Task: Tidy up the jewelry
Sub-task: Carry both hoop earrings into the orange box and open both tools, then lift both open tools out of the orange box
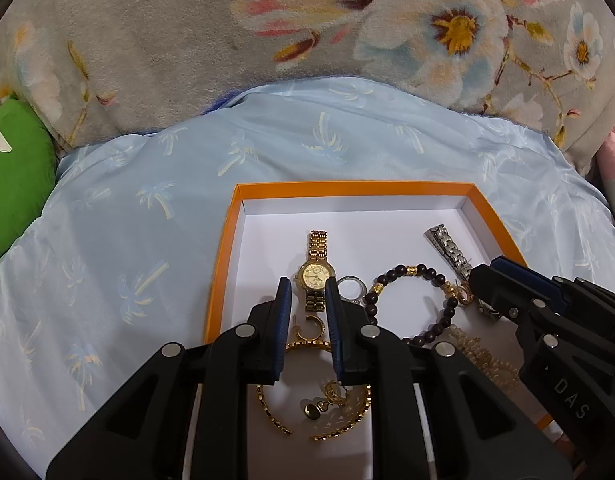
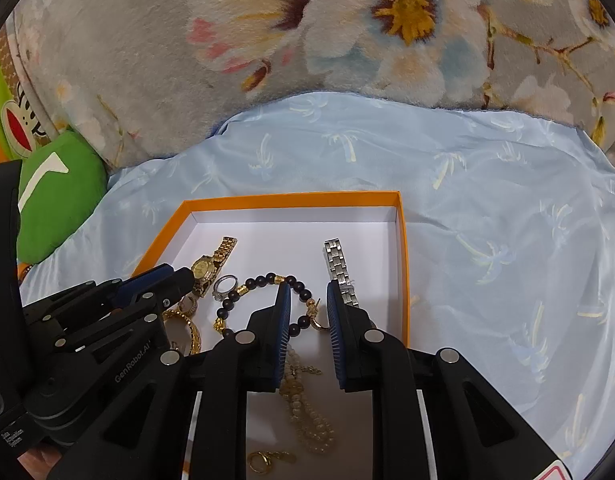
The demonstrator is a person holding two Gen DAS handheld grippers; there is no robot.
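An orange-rimmed box (image 1: 347, 188) with a white floor holds the jewelry. Inside lie a gold watch (image 1: 316, 270), a silver ring (image 1: 350, 286), a dark bead bracelet (image 1: 411, 300), a silver watch (image 1: 451, 248), gold bangles (image 1: 311, 412), gold earrings and a pale bead strand (image 2: 303, 408). My left gripper (image 1: 308, 292) is open and empty, hovering over the gold watch and a gold hoop earring (image 1: 311, 328). My right gripper (image 2: 308, 296) is open and empty above the bead bracelet (image 2: 267, 280) and a small gold earring (image 2: 315, 312), with the silver watch (image 2: 339, 264) beside its right finger.
The box (image 2: 291, 200) rests on a light blue palm-print cloth (image 1: 147, 220) over a floral plush blanket (image 1: 187, 40). A green cushion (image 1: 15, 172) lies at the left edge. Each gripper shows in the other's view, the two close together over the box.
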